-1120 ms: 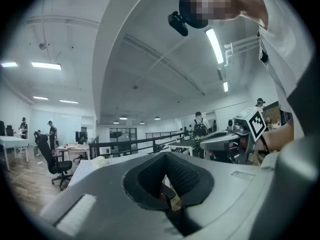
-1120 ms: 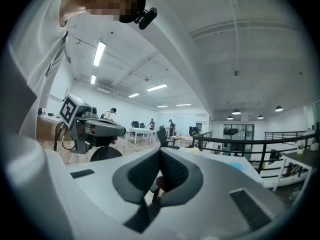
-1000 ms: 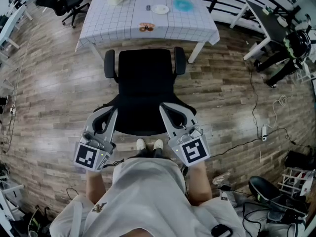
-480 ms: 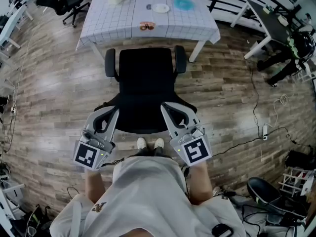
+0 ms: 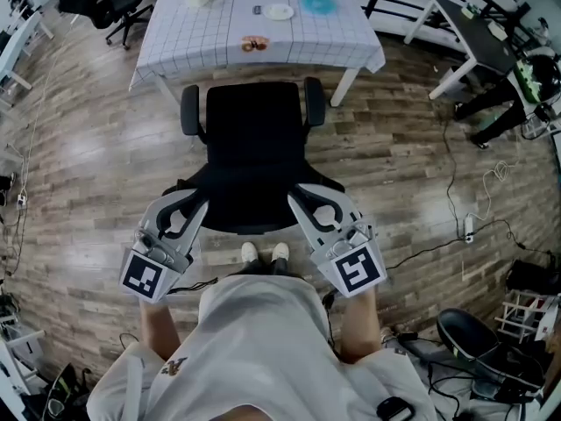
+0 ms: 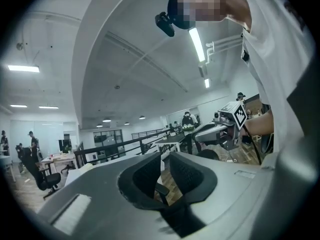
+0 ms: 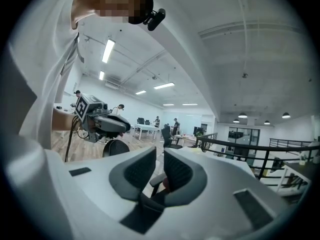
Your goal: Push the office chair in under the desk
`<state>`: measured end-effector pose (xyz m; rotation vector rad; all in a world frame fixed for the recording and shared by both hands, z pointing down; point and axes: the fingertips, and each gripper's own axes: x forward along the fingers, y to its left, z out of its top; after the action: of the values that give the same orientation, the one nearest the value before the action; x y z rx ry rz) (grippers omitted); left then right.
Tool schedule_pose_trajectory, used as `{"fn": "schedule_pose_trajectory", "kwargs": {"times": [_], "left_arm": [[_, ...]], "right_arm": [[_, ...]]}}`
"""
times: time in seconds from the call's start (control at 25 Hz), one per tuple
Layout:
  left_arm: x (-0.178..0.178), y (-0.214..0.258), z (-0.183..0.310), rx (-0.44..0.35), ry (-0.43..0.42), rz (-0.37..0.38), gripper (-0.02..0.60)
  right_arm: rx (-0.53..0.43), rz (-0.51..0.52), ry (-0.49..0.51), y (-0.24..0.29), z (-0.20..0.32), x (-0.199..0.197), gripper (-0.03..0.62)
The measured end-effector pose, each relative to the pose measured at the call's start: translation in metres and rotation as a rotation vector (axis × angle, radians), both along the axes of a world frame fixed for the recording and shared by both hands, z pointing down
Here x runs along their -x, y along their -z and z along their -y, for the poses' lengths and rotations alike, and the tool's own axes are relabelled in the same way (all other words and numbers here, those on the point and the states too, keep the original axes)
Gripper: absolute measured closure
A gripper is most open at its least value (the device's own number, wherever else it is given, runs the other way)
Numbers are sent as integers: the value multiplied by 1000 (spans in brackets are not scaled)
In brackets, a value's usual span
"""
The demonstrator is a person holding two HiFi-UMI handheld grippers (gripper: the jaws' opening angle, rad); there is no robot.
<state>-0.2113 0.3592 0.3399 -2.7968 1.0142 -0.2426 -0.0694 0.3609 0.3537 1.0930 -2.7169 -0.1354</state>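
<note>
Chair (image 5: 252, 139), black office type w/ armrests, stands facing white grid-cloth desk (image 5: 263, 38), right at its edge, not under yet. Left gripper (image 5: 196, 203) & right gripper (image 5: 300, 196) sit either side of backrest, jaws just eased open a crack, nothing btwn.

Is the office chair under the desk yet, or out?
Out: the office chair shows its whole seat in front of the desk, none under it.

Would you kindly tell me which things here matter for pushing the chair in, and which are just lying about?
Job in hand:
- office chair
- desk

Lying about:
- white plate
- blue dish
- second chair
</note>
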Motion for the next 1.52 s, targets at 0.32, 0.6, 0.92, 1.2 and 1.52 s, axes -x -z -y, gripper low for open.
{"fn": "schedule_pose_trajectory", "kwargs": {"times": [0.32,0.6,0.92,1.2,1.52], "left_arm": [[-8,-7,-17,-4,-115,91,441],[-10,-20,-29,43,-212,173,339],[-18,-33,-34,74,-252,231,286],[-21,-49,-31,81,-247,301,245],[-23,-57,-28,73,-256,322,244]], "right_arm": [[-46,-41,117,2,-19,10,437],[-35,-93,220,-7,-32,19,382],[-11,-155,280,-18,-37,25,348],[-5,-219,326,-30,-39,31,301],[8,-286,352,-46,-35,36,290]]}}
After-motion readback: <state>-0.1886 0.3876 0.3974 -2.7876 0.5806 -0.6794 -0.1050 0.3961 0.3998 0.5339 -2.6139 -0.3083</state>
